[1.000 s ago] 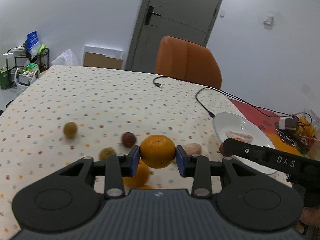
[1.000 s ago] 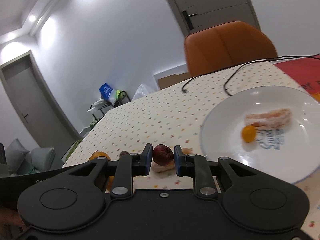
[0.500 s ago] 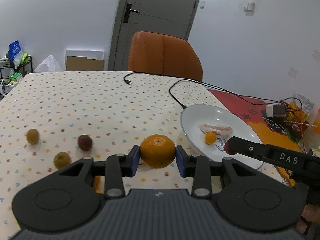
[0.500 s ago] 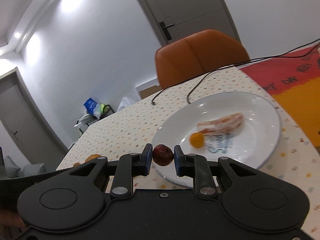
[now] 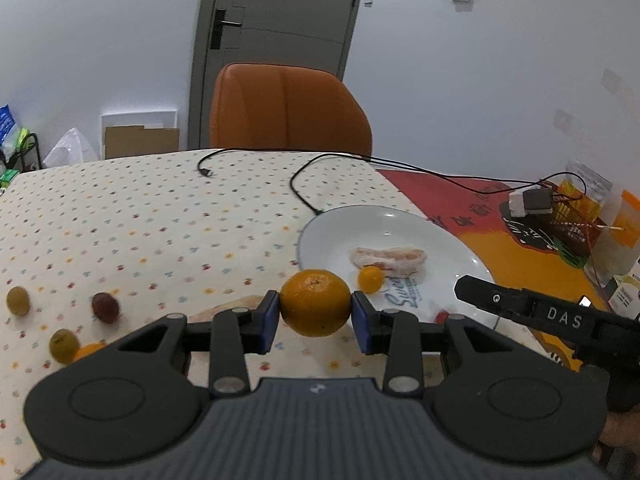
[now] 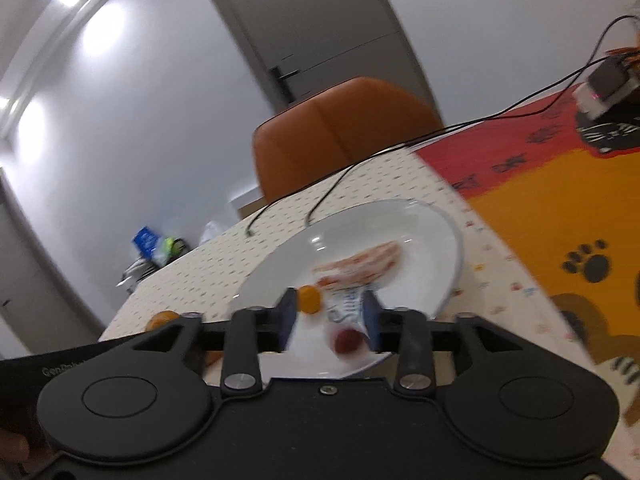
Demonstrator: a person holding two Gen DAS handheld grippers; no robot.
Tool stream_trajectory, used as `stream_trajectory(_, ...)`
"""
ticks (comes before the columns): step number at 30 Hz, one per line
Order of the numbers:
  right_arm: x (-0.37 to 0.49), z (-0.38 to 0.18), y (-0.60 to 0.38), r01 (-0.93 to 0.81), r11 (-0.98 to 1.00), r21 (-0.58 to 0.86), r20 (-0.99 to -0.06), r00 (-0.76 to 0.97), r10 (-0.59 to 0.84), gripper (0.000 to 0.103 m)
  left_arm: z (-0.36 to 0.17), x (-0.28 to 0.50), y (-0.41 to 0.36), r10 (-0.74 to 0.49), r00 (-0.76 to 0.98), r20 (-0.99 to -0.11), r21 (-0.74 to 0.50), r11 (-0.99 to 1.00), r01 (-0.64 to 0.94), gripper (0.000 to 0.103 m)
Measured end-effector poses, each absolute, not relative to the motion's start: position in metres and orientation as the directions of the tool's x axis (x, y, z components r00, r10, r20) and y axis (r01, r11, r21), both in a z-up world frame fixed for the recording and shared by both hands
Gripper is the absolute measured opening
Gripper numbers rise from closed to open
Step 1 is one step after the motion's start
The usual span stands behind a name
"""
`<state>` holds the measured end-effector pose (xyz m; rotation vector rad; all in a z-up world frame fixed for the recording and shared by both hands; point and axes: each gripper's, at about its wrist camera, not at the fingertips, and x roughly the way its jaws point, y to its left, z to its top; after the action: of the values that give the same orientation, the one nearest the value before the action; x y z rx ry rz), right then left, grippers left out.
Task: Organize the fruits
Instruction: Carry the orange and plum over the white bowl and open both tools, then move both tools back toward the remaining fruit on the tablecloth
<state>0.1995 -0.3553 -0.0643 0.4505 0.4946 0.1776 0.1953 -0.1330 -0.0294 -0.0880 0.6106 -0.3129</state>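
My left gripper (image 5: 315, 314) is shut on a large orange (image 5: 315, 303), held just above the table near the left rim of the white plate (image 5: 448, 240). On the plate lie a pale fruit segment (image 5: 387, 258) and a small kumquat (image 5: 370, 279). My right gripper (image 6: 329, 320) hangs open over the plate (image 6: 420, 224); a dark red fruit (image 6: 346, 341) lies on the plate beside its right finger. In the right wrist view the kumquat (image 6: 310, 299) and the segment (image 6: 360, 266) sit just beyond.
On the dotted tablecloth (image 5: 160, 220) to the left lie two green fruits (image 5: 17, 300) (image 5: 63, 345), a dark red one (image 5: 105, 307) and part of an orange one (image 5: 90, 350). Black cables (image 5: 304, 184) cross the far side. An orange chair (image 5: 288, 108) stands behind. Clutter (image 5: 568, 208) sits at right.
The right gripper moved over the plate, opened and let go of the dark red fruit, which now lies on the plate. The left gripper carried the orange rightward, closer to the plate.
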Motion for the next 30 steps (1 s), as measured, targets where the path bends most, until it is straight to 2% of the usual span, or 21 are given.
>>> stream_trajectory(3,0.196,-0.064,-0.362,-0.051,0.890,0.453,-0.413,0.873,0.260,0.047,-0.027,0.199,-0.144,-0.325,0.774,-0.543,-0.158,0.945,0.286,0.037)
stream_trajectory(5,0.194,-0.064,-0.365,-0.042,0.894,0.446,-0.417,0.874,0.250,0.054,-0.024,0.202,-0.149,-0.327,0.778,-0.537,-0.146,0.944,0.297,0.037)
stream_trajectory(7,0.191,-0.064,-0.368,-0.036,0.898,0.438,-0.416,0.877,0.239,0.057,-0.020,0.205,-0.154,-0.335,0.782,-0.526,-0.140,0.941,0.308,0.037)
stream_trajectory(13,0.186,-0.064,-0.375,-0.028,0.897,0.442,-0.415,0.880,0.232,0.059,-0.017,0.210,-0.168,-0.341,0.777,-0.529,-0.130,0.937,0.323,0.037)
stream_trajectory(17,0.184,-0.063,-0.376,-0.031,0.895,0.445,-0.412,0.880,0.236,0.060,-0.012,0.211,-0.172,-0.319,0.790,-0.524,-0.094,0.943,0.318,0.041)
stream_trajectory(19,0.183,-0.063,-0.377,-0.033,0.894,0.447,-0.412,0.879,0.239,0.060,-0.009,0.212,-0.168,-0.317,0.792,-0.522,-0.106,0.945,0.309,0.045)
stream_trajectory(21,0.183,-0.063,-0.376,-0.037,0.892,0.450,-0.412,0.878,0.244,0.061,-0.009,0.212,-0.162,-0.304,0.794,-0.526,-0.114,0.951,0.288,0.053)
stream_trajectory(23,0.183,-0.062,-0.374,-0.039,0.893,0.448,-0.415,0.876,0.246,0.068,-0.009,0.211,-0.156,-0.288,0.797,-0.531,-0.118,0.956,0.268,0.056)
stream_trajectory(30,0.183,-0.059,-0.364,-0.047,0.901,0.432,-0.421,0.873,0.248,0.076,-0.006,0.206,-0.125,-0.227,0.820,-0.526,-0.141,0.974,0.179,0.075)
